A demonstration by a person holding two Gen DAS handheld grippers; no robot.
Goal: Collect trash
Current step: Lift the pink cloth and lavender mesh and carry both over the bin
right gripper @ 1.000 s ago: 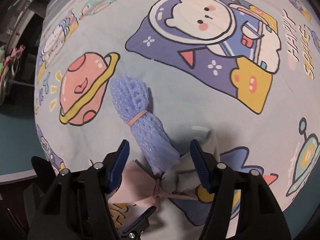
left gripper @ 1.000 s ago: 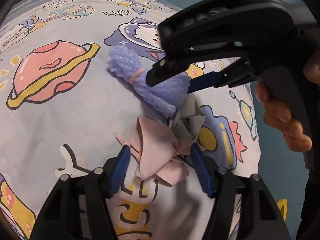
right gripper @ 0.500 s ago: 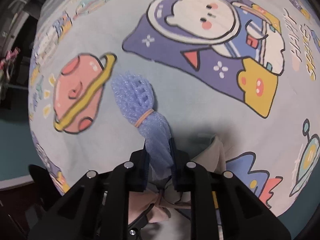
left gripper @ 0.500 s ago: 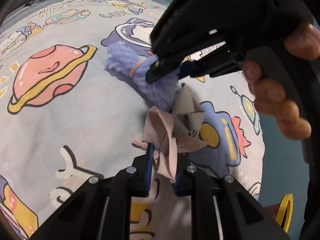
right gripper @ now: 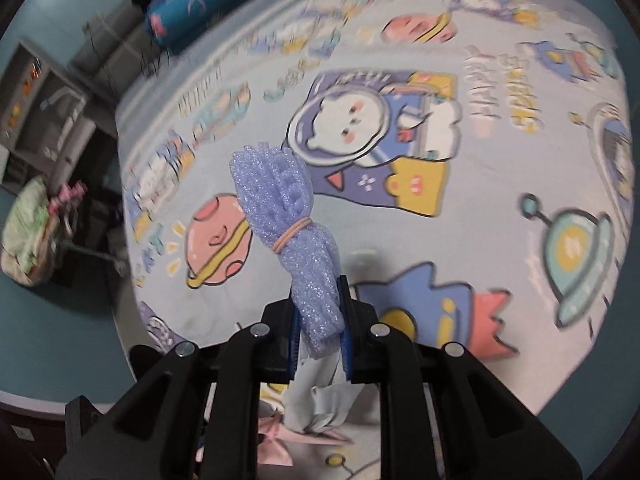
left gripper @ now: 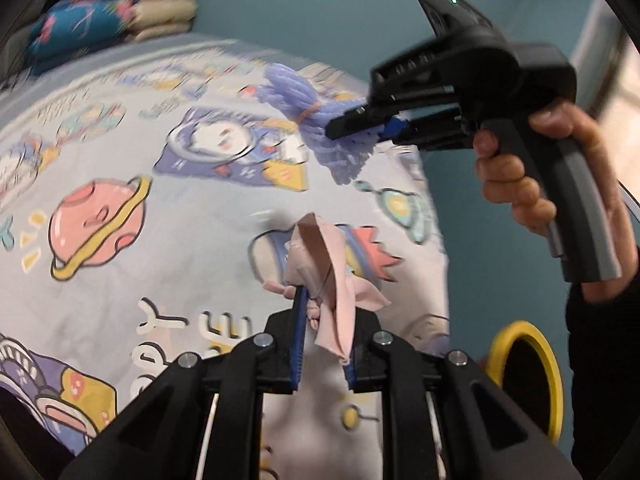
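My left gripper (left gripper: 325,320) is shut on a crumpled pink paper scrap (left gripper: 328,268) and holds it above the cartoon-print bed sheet (left gripper: 140,168). My right gripper (right gripper: 320,320) is shut on a purple foam net bundle (right gripper: 288,232) tied with a tan rubber band, also lifted off the sheet. The left wrist view shows the right gripper (left gripper: 360,128) up at the right with the purple bundle (left gripper: 316,120) sticking out of it. The pink scrap (right gripper: 276,440) shows low in the right wrist view.
A bin with a yellow rim (left gripper: 524,372) stands beside the bed at the lower right. Folded bedding (left gripper: 100,28) lies at the far end of the bed. A shelf unit (right gripper: 40,108) and a laundry heap (right gripper: 28,236) stand left of the bed.
Both grippers closed on their pieces and lifted them off the sheet. The right gripper rose higher and to the right with the purple bundle.
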